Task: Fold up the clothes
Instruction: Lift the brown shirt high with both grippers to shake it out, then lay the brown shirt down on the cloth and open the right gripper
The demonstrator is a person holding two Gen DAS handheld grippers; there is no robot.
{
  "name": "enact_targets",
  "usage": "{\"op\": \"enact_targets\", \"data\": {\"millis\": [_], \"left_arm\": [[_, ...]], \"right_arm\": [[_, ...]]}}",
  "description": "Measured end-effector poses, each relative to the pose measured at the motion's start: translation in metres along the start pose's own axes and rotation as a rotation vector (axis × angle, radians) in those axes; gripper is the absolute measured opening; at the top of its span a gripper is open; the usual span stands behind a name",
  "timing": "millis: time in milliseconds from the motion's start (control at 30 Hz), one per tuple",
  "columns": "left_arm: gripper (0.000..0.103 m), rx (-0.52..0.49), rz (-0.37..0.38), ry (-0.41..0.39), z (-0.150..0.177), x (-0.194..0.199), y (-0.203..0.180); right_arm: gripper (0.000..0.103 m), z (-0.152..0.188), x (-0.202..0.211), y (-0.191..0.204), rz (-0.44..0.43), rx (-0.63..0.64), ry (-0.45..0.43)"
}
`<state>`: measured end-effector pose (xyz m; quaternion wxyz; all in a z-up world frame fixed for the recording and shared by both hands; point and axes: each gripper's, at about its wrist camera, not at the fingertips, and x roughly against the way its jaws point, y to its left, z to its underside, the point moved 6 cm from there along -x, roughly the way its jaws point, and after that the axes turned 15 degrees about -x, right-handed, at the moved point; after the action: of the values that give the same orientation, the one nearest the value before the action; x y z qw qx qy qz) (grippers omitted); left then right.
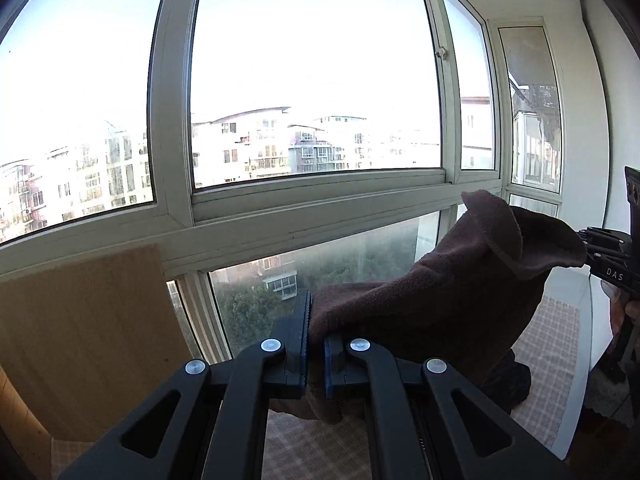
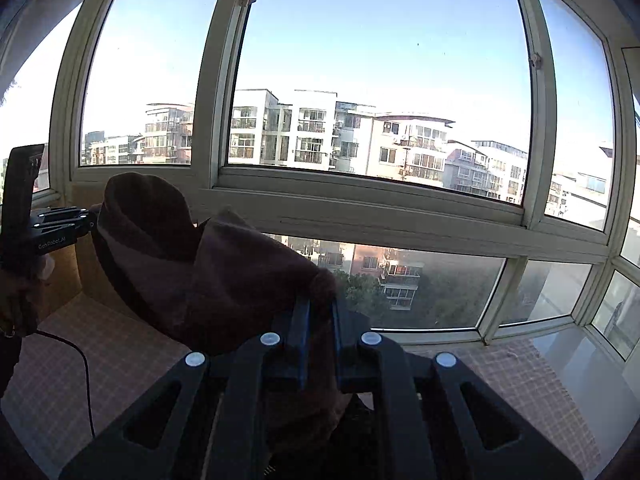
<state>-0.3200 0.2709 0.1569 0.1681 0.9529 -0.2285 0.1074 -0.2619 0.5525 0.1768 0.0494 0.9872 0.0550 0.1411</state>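
A person is holding a brown cloth up in front of a big window, one gripper at each end.

In the left wrist view, the left gripper is sitting low in the middle of the frame. Its two black fingers are squeezing together on one edge of the cloth, with only a thin strip of brown showing between the blue pads. The cloth is stretching from there up to the right side of the frame, where the right gripper is pinching its other end. Part of a hand is showing under that gripper at the right edge.

In the right wrist view, the right gripper is low in the middle, and its fingers are nearly together, with brown cloth bunching between them and hanging down. The cloth is running up to the left of the frame, where the left gripper is gripping it.

A table with a checked cover is lying below the cloth, at the bottom of both views. A thin black cable is trailing over it at the lower left. Tall buildings are showing through the glass, under a blue sky.
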Motion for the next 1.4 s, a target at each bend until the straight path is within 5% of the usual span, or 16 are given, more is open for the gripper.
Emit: {"op": "enact_targets", "data": {"millis": [200, 367, 567, 700, 867, 1033, 1133, 1233, 1400], "left_arm": [[0.004, -0.027, -0.130, -0.120, -0.058, 0.091, 0.040], [0.005, -0.039, -0.192, -0.155, -0.076, 0.168, 0.065], [0.005, -0.048, -0.205, -0.111, -0.055, 0.239, 0.089], [0.005, -0.031, -0.208, -0.023, -0.015, 0.251, 0.111], [0.005, 0.041, -0.231, 0.151, 0.063, 0.200, 0.159], [0.005, 0.109, -0.228, 0.342, 0.160, 0.099, 0.193], [0.005, 0.132, -0.180, 0.470, 0.217, 0.026, 0.195], [0.010, 0.152, -0.135, 0.642, 0.284, -0.052, 0.195], [0.017, 0.194, -0.066, 0.808, 0.365, -0.115, 0.195]], "right_arm": [[0.009, -0.073, 0.052, 0.062, -0.036, 0.105, -0.113], [0.009, -0.106, 0.092, 0.111, -0.101, 0.129, -0.155], [0.009, -0.101, 0.127, 0.172, -0.154, 0.160, -0.174], [0.009, -0.073, 0.104, 0.215, -0.189, 0.167, -0.103], [0.009, -0.017, 0.018, 0.262, -0.193, 0.178, 0.057], [0.009, 0.053, -0.100, 0.288, -0.118, 0.190, 0.214], [0.010, 0.099, -0.182, 0.284, -0.033, 0.180, 0.302], [0.022, 0.161, -0.269, 0.280, 0.098, 0.219, 0.456], [0.022, 0.232, -0.315, 0.234, 0.021, -0.020, 0.690]]}}
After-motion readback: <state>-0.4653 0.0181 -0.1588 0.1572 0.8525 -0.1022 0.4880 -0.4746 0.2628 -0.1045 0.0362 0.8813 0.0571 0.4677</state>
